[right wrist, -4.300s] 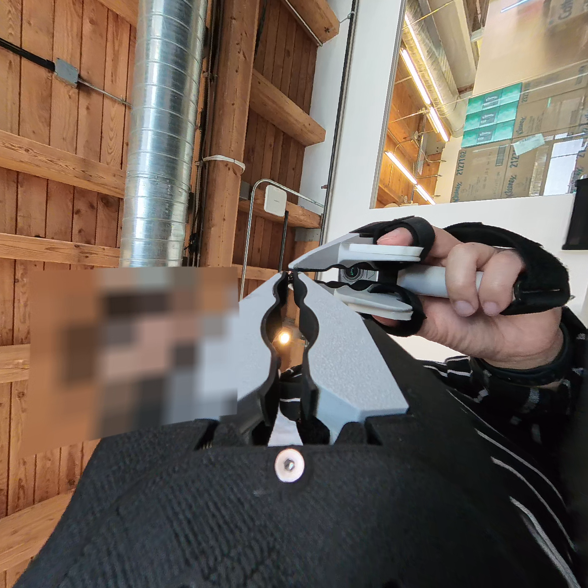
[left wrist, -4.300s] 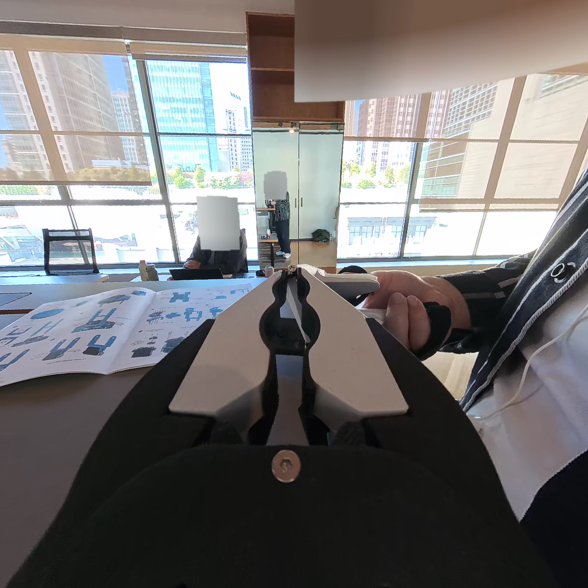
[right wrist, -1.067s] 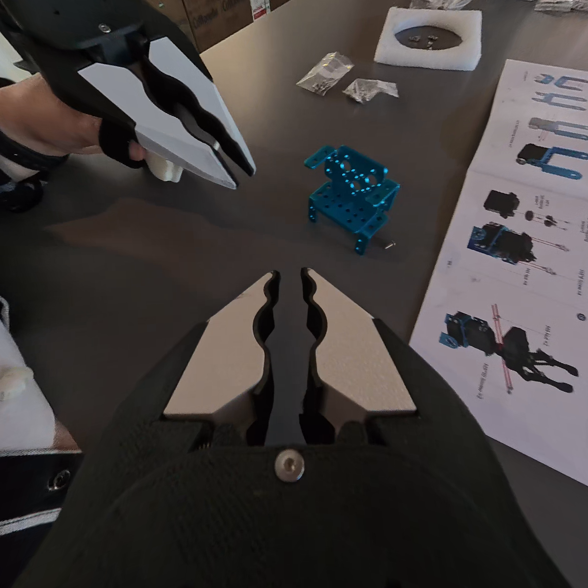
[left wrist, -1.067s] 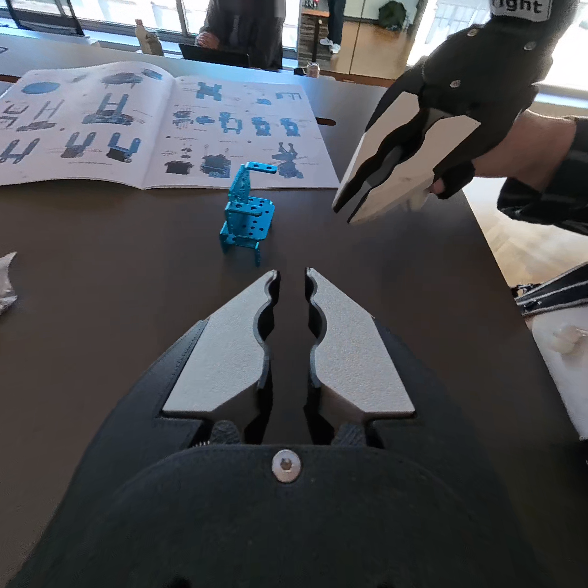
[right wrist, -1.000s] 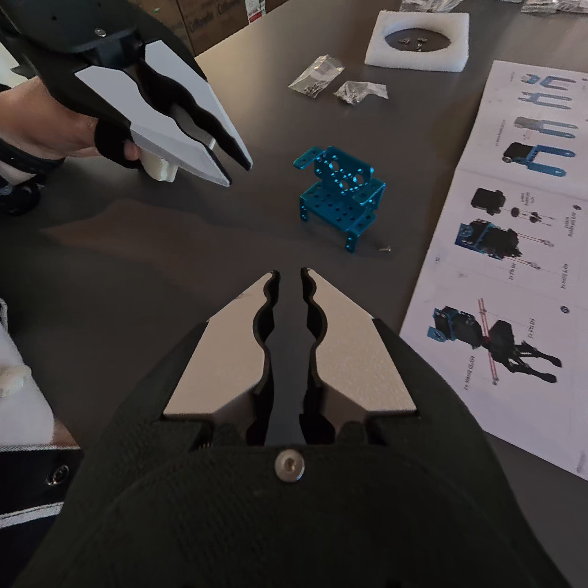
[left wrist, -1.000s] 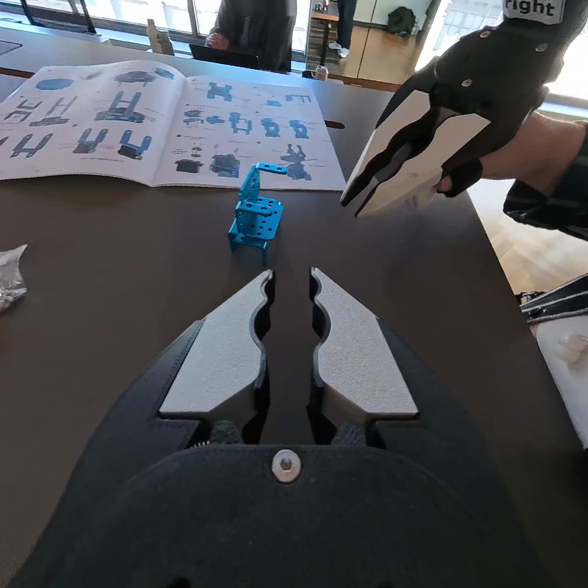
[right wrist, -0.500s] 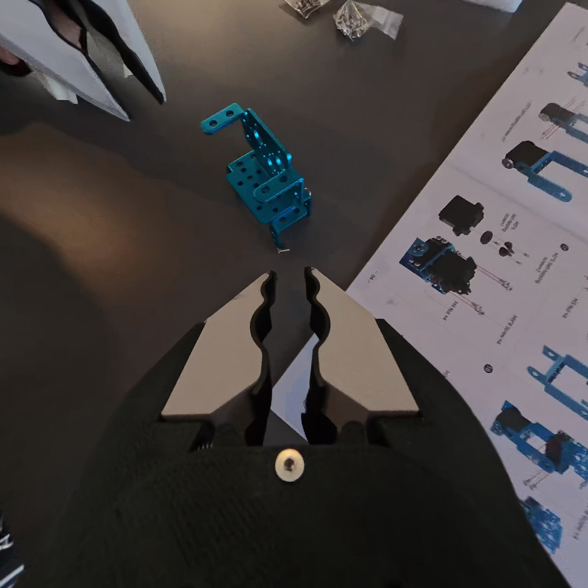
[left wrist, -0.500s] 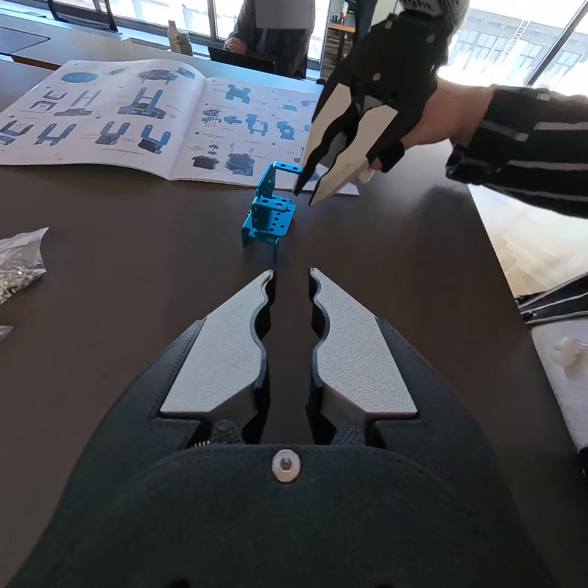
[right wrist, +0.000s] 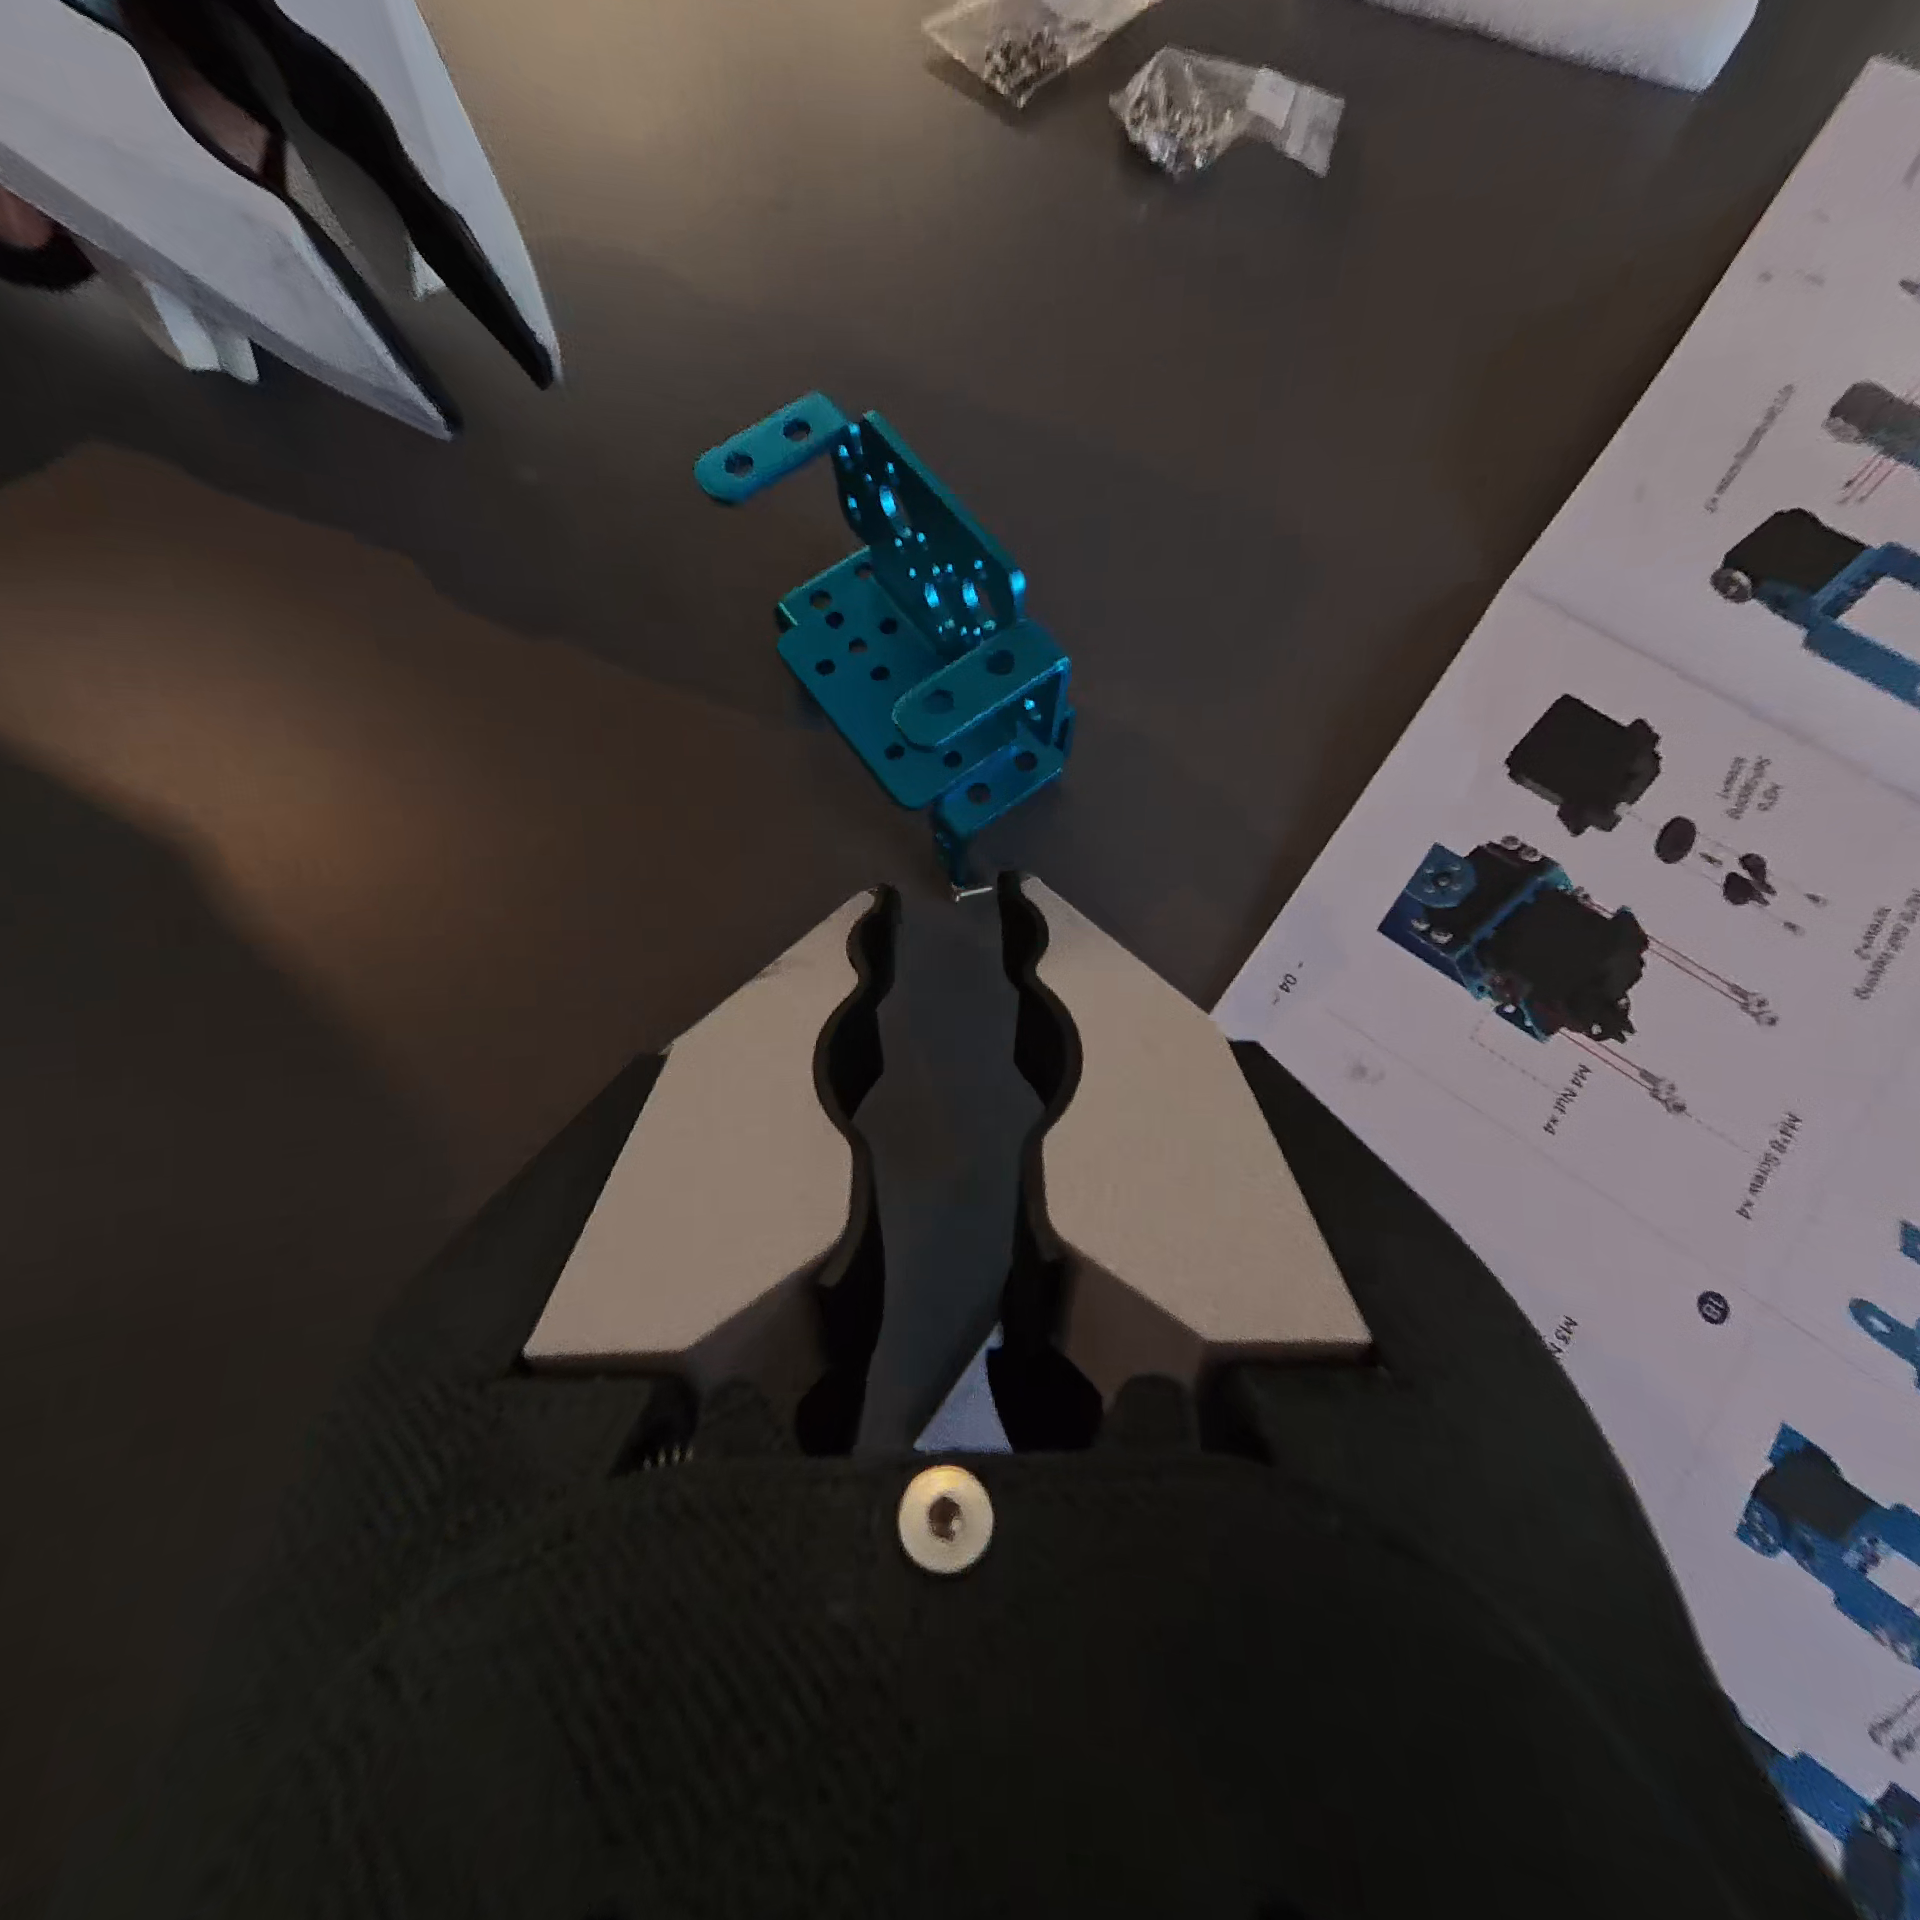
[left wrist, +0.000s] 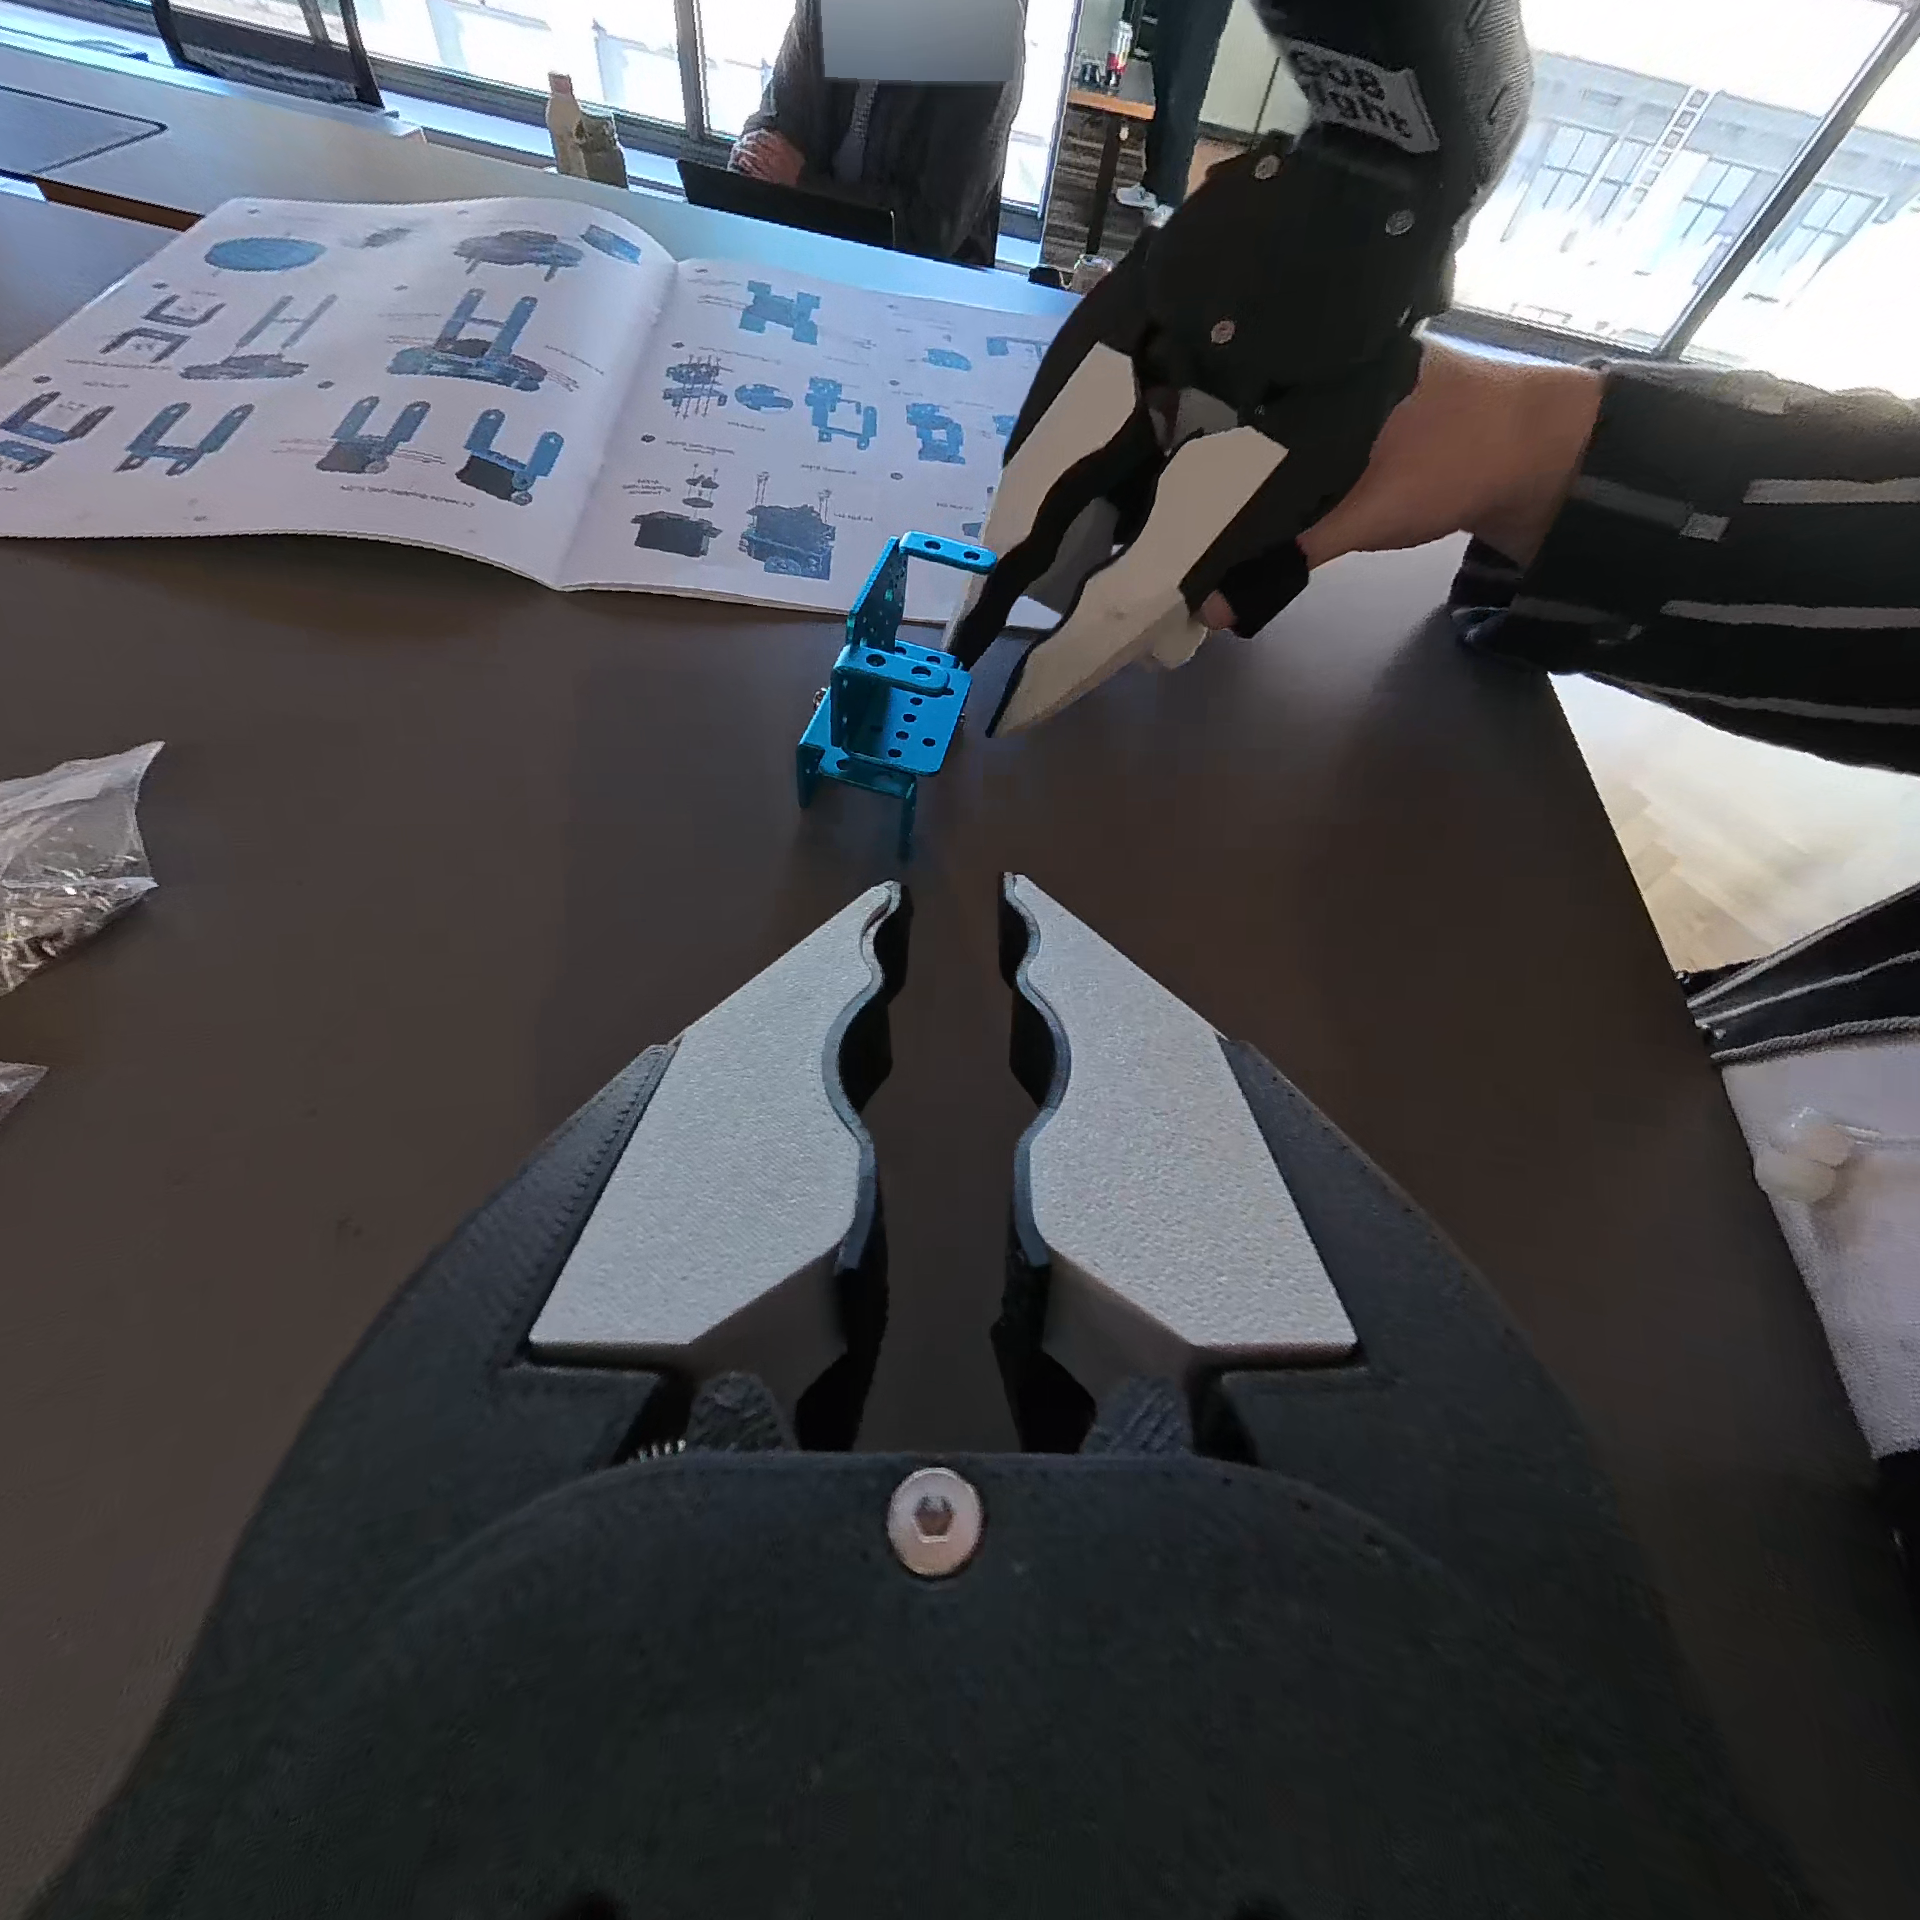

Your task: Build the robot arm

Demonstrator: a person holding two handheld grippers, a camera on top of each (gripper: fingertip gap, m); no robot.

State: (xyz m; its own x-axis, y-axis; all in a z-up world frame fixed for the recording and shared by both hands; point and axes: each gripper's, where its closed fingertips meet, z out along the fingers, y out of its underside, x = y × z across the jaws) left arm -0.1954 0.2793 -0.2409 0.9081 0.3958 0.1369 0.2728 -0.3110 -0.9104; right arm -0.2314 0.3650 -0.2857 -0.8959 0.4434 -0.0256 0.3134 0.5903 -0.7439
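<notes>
Left gripper (left wrist: 951, 899): I hold it released, a clear gap between its fingers, nothing in them; it hovers low over the dark table (left wrist: 416, 831).
Right gripper (right wrist: 948, 899): also released and empty, tips angled down just beside the blue part; in the left wrist view it enters from 1 o'clock.
Blue bracket assembly (left wrist: 883, 691): perforated blue metal plates joined at right angles, standing on the table at 12 o'clock of my left gripper and apart from it; at 12 o'clock of the right gripper.
Handling: I judge it light, rigid and smooth-faced; a pinch across a flat plate edge or the upright plate should hold best.
Small screw (right wrist: 971, 890): lies loose at the bracket's foot, at the right gripper's tips.
Instruction booklet (left wrist: 436, 384): open at 11 o'clock.
Hardware bags (right wrist: 1226, 109): well apart, at 1 o'clock in the right wrist view.
</notes>
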